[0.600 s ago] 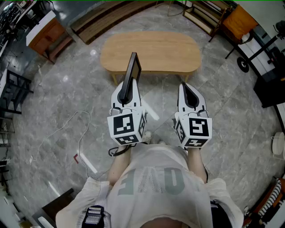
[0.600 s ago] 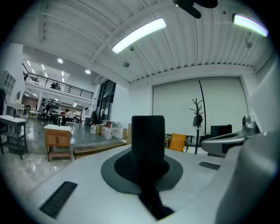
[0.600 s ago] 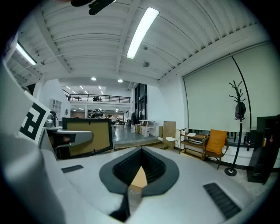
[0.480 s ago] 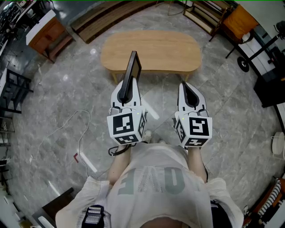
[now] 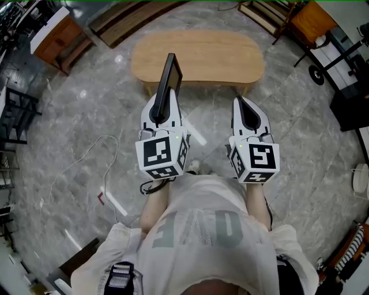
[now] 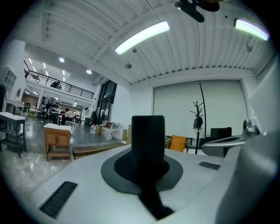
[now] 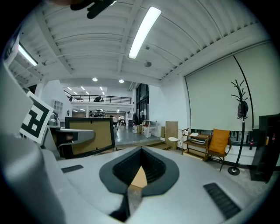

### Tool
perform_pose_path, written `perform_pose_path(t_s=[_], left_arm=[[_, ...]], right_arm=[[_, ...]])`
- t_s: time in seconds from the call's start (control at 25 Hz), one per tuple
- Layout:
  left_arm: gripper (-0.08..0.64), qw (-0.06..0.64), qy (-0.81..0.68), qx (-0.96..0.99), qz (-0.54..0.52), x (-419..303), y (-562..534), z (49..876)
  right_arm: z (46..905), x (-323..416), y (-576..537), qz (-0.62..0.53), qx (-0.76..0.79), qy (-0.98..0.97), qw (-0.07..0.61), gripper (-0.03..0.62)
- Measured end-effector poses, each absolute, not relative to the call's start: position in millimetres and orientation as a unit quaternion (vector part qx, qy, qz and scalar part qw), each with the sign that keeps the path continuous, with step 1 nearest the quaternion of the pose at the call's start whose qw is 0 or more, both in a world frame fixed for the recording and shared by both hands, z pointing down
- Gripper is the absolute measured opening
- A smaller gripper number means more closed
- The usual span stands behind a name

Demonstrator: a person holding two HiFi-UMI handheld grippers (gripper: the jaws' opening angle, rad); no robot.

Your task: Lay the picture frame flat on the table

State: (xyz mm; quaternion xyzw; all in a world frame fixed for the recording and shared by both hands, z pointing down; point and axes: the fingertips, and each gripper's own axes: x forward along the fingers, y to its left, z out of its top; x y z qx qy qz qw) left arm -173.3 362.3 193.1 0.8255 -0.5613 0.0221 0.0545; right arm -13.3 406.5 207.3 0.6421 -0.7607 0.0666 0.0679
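Note:
A black picture frame (image 5: pixel 170 78) stands on edge, upright, with my left gripper (image 5: pixel 163 109) shut on its lower part, just short of the near edge of the oval wooden table (image 5: pixel 202 57). In the left gripper view the frame's black edge (image 6: pixel 148 144) rises between the jaws. The right gripper view shows the frame's brown back (image 7: pixel 89 135) to the left. My right gripper (image 5: pixel 242 103) is level with the left one, apart from the frame, shut with nothing in it. The table top is bare.
The floor is grey marble with a thin cable (image 5: pixel 86 155) lying at the left. A wooden cabinet (image 5: pixel 57 37) stands at the upper left, an orange chair (image 5: pixel 308 17) and shelving at the upper right, a black stand (image 5: pixel 351 103) at the right.
Both grippers, the frame and the table sit a little higher in the head view. The left gripper's hold on the frame is unchanged.

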Motion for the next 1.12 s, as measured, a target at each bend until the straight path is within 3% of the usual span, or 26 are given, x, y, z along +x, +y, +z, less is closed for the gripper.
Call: perform_pose_path(t_s=[0.6, 1.12], left_arm=[[0.020, 0.063, -0.554, 0.830, -0.004, -220.8, 329.1, 206.1], [0.020, 0.024, -0.557, 0.830, -0.002, -206.1, 310.1, 201.1]], right_arm=[[213.9, -45.5, 396.3, 0.035, 0.665, -0.742, 0.080, 0.007], [208.0, -27.4, 365.1, 0.019, 0.667, -0.745, 0.018, 0.008]])
